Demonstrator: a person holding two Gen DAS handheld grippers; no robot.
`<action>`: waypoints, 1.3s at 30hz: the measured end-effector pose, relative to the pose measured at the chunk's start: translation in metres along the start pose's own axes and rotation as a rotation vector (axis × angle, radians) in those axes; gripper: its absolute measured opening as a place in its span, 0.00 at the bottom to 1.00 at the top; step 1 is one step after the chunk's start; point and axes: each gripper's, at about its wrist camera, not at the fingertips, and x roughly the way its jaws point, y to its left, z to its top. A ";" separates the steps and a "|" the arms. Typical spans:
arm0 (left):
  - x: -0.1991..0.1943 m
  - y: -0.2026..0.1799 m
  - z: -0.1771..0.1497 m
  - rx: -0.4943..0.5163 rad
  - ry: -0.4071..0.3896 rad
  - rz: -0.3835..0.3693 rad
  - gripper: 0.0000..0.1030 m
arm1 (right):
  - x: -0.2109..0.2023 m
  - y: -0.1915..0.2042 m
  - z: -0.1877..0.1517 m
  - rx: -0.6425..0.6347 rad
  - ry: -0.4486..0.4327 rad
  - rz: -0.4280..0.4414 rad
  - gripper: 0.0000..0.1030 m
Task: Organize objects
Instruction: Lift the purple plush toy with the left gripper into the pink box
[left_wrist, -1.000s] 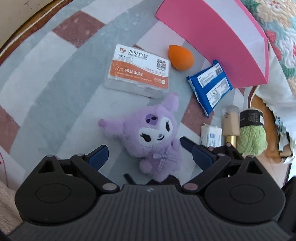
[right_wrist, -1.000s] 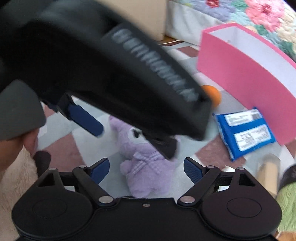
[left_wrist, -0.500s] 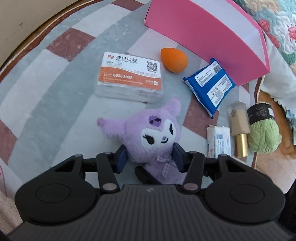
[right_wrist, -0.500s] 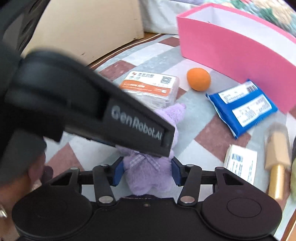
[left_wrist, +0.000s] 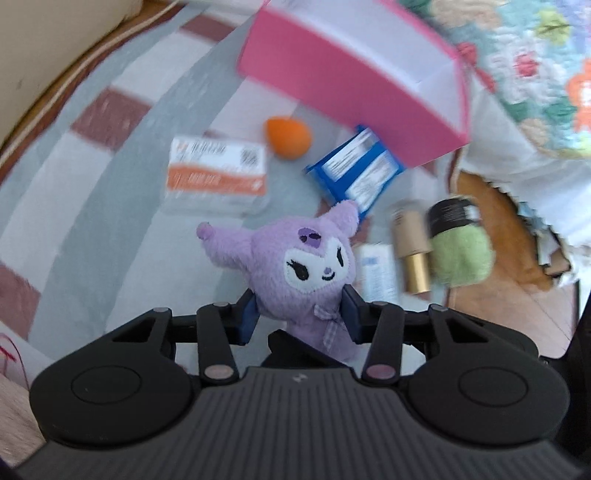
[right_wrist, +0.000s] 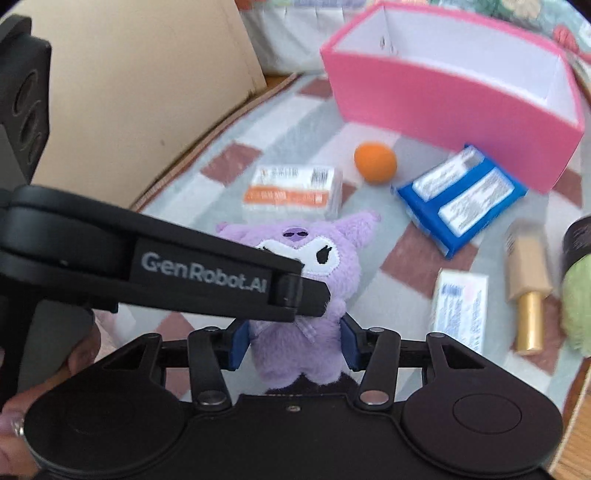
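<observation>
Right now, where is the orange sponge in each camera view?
Left wrist: the orange sponge sits upper centre, below the pink box's near wall, right of the tissue pack.
Right wrist: the sponge sits upper centre-right, below the box, left of the blue packet.
Shared landmark: the pink box.

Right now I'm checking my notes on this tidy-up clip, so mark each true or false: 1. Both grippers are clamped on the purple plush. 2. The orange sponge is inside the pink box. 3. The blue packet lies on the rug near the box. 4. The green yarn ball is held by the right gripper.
1. True: the left gripper and right gripper both squeeze the purple plush.
2. False: the orange sponge lies on the rug outside the pink box.
3. True: blue packet.
4. False: the green yarn ball lies unheld.
</observation>
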 end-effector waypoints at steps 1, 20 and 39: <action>-0.007 -0.005 0.004 0.014 -0.012 -0.008 0.44 | -0.008 0.002 0.005 -0.004 -0.016 -0.005 0.53; -0.086 -0.128 0.141 0.297 -0.252 -0.063 0.44 | -0.111 -0.035 0.148 -0.003 -0.318 -0.103 0.53; 0.127 -0.146 0.267 0.377 -0.087 -0.133 0.44 | 0.025 -0.194 0.209 0.361 -0.361 -0.201 0.53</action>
